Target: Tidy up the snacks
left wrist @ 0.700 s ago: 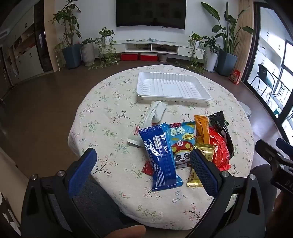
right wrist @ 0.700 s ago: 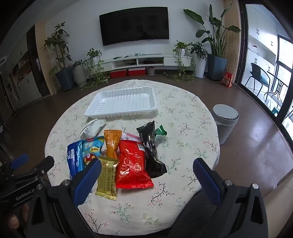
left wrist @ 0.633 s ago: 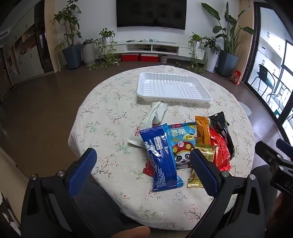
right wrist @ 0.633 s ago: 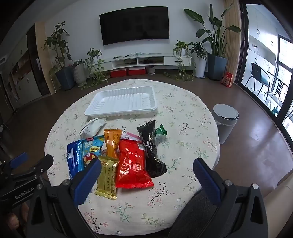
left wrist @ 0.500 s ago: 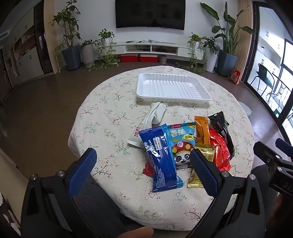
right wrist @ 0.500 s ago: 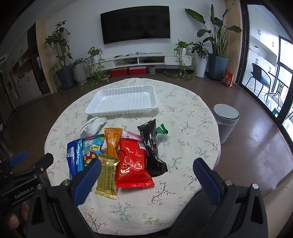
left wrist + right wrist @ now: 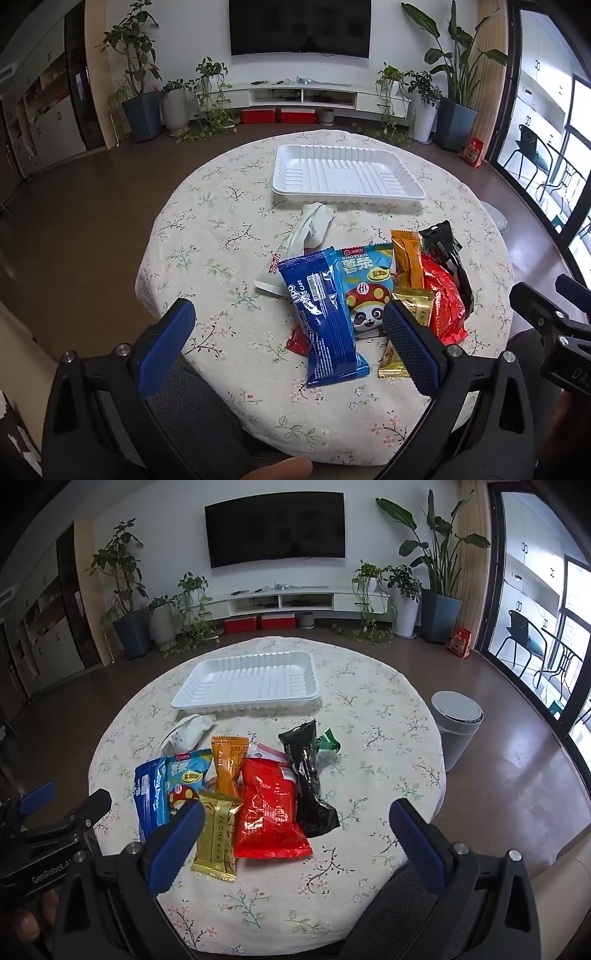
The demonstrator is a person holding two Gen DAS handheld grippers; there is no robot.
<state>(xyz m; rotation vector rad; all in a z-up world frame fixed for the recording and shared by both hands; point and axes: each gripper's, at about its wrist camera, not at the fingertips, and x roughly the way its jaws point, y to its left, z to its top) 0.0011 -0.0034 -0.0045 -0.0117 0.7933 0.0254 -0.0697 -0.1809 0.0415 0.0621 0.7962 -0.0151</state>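
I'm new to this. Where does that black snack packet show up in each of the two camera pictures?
Left wrist view: the black packet lies at the right end of the snack pile, beside the red bag.
Right wrist view: the black packet sits near the middle, right of the red bag.
Shared landmark: the white tray behind the pile.

1. This is a home living room: a dark flat television [image 7: 275, 530] hangs on the white wall at the top centre of the frame.
2. Under it runs a long, low white media shelf [image 7: 295, 600] with red boxes [image 7: 258, 623] on the floor below.
3. Potted plants [image 7: 123, 590] line the wall on both sides.
4. A round counter [image 7: 388, 716] under a floral cloth fills the middle.
5. At the right edge, glass doors [image 7: 554, 627] show a chair outside.
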